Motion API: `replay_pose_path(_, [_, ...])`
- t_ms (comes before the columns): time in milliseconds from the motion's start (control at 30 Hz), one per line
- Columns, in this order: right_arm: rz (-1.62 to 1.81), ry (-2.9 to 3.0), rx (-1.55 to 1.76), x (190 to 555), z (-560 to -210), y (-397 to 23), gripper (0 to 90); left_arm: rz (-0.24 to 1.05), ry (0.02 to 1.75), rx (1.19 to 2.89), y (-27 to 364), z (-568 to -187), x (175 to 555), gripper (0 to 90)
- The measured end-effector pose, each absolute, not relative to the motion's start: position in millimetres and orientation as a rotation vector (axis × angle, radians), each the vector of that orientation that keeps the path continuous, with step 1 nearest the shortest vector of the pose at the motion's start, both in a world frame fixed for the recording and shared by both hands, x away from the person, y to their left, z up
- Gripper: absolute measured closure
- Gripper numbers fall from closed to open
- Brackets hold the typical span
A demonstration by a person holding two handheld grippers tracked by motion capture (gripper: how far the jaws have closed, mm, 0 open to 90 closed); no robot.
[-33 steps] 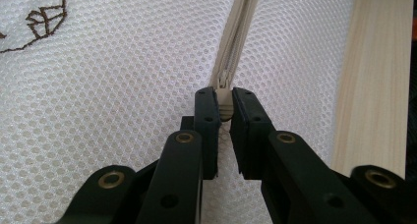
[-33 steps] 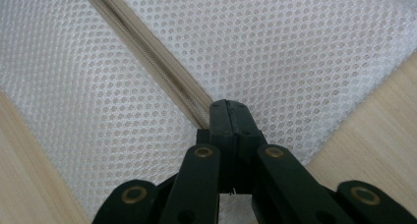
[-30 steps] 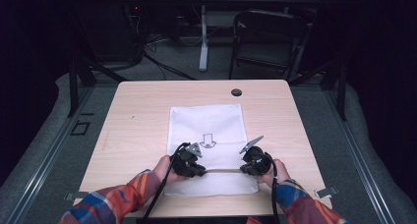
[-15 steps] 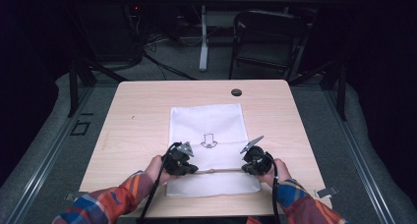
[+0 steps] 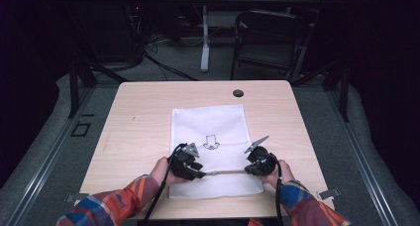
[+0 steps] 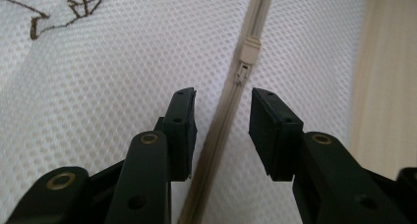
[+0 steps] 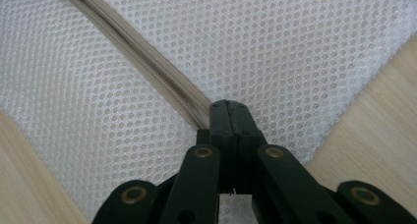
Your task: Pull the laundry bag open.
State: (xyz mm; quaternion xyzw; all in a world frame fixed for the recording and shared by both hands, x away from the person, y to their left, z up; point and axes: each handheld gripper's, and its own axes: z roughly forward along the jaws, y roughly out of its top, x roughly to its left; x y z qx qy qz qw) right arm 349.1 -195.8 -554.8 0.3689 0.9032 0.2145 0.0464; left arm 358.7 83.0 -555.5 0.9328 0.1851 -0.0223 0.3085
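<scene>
Lying flat on the pale wooden table point(image 5: 138, 117), toward its near edge, a white honeycomb-mesh bag point(image 5: 210, 122) carries a beige zipper point(image 6: 231, 94) across its near part. The left gripper point(image 6: 221, 118) straddles the zipper, jaws apart, near the slider point(image 6: 247, 54). The right gripper point(image 7: 229, 111) is clamped on the zipper's right end.

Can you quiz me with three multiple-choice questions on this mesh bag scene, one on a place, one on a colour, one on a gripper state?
1. Where is the zipper pull?
A. ahead of the left gripper, between its jaws
B. on bare table
C. inside the right gripper

2. What colour is the mesh bag?
A. blue
B. white
C. black

3. How is the right gripper?
A. wide open
B. lifted clear of the bag
C. shut at the zipper

Answers: 1 A, left gripper view shows it there; 2 B, white mesh throughout; 3 C, its jaws meet at the zipper's end.
</scene>
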Motion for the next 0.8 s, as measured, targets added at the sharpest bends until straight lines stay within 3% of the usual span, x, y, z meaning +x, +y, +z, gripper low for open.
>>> replay_pose_path(200, [0.65, 2.754, 1.13, 349, -555, -195, 90.0, -0.112, 0.428, 2.479, 51, -557, 361, 57.6])
replay_pose_path(300, [0.65, 2.754, 1.127, 349, -555, -195, 90.0, -0.073, 0.431, 2.525, 39, -559, 360, 58.2])
replay_pose_path(467, [0.668, 2.749, 1.13, 349, -555, -196, 90.0, -0.089, 0.428, 2.506, 47, -555, 360, 80.6])
replay_pose_path(700, [0.659, 2.756, 1.127, 349, -555, -196, 90.0, -0.121, 0.475, 2.497, 69, -555, 362, 79.6])
replay_pose_path(800, [0.653, 2.755, 1.128, 349, -555, -196, 90.0, -0.115, 0.479, 2.518, 71, -557, 360, 70.5])
